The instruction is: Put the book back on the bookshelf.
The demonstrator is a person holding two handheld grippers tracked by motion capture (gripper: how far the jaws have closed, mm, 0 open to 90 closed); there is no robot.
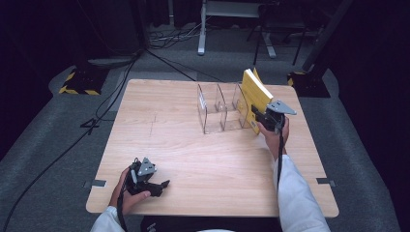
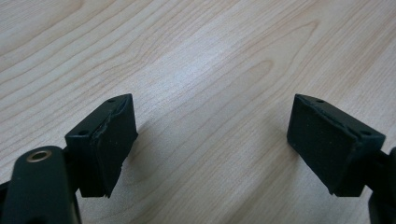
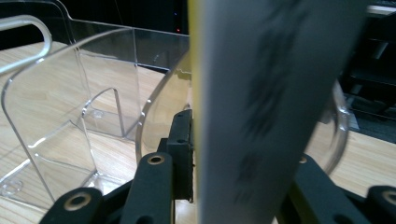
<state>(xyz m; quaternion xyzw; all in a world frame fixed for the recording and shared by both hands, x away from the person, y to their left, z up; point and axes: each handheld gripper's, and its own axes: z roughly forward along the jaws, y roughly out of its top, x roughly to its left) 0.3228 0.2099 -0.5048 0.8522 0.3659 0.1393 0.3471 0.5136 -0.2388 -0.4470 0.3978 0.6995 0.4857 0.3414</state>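
A yellow book (image 1: 255, 92) stands tilted at the right end of a clear acrylic divider rack (image 1: 217, 113) on the wooden table (image 1: 193, 159). My right gripper (image 1: 259, 117) is at the book's lower near edge. In the right gripper view the book (image 3: 266, 93) stands between the jaws of the right gripper (image 3: 240, 158) and looks blurred, while the jaws and the rack (image 3: 70, 107) look sharp. The left pad (image 3: 182, 149) sits right beside the yellow cover; the other pad is hidden. My left gripper (image 1: 162, 186) rests near the front left edge, open (image 2: 210, 135) over bare wood.
The rack has several upright clear partitions left of the book. Cables and a yellow-black striped stand base (image 1: 80, 82) lie on the grey floor behind the table. A dark stand base (image 1: 309, 82) sits just past the table's far right corner.
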